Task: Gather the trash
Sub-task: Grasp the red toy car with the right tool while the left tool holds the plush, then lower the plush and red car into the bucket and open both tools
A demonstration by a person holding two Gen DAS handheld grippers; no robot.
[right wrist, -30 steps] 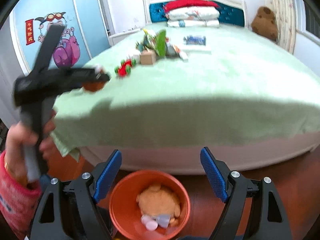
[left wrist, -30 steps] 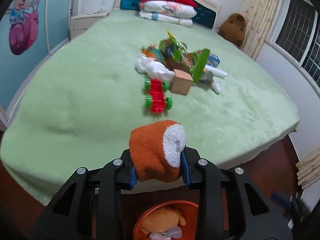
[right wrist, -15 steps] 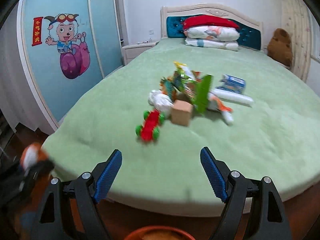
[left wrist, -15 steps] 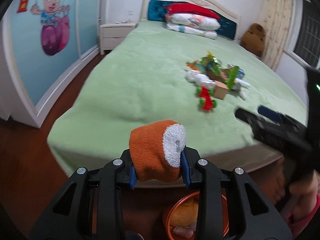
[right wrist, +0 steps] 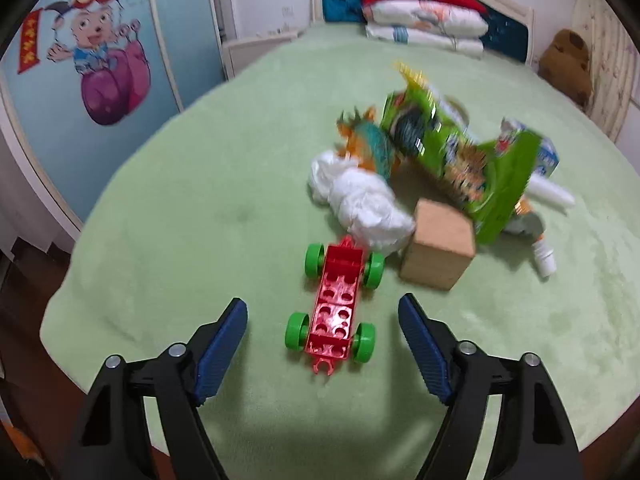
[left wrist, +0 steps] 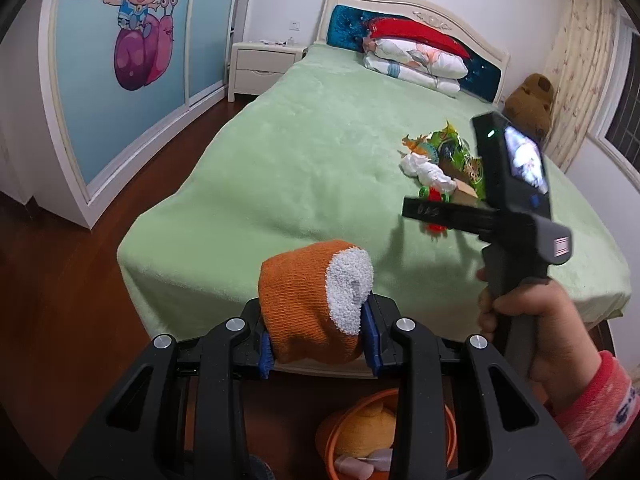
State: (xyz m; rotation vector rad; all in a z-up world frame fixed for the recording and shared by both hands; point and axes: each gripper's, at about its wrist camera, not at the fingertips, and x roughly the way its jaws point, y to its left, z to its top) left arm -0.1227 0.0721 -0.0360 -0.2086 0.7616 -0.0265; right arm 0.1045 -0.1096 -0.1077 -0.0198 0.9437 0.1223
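My left gripper point(left wrist: 318, 334) was clamped on a rolled orange knitted sock with a fluffy white cuff point(left wrist: 314, 304), held above the round orange plastic bin point(left wrist: 451, 432) on the floor at the bed's foot. My right gripper point(right wrist: 322, 346) had just been narrowing its blue-padded jaws, with nothing pinched; they stood apart either side of a red toy brick chassis with green wheels point(right wrist: 335, 306) on the green fleece bedspread point(right wrist: 200, 208). Beyond lay the trash pile: crumpled white tissue point(right wrist: 360, 200), a green snack wrapper point(right wrist: 460, 164) and a small cardboard box point(right wrist: 438, 250). I judged the risk was closing on the toy rather than trash. The bin sat low in view, so a careless release could drop the sock onto the wooden floor point(left wrist: 60, 280).
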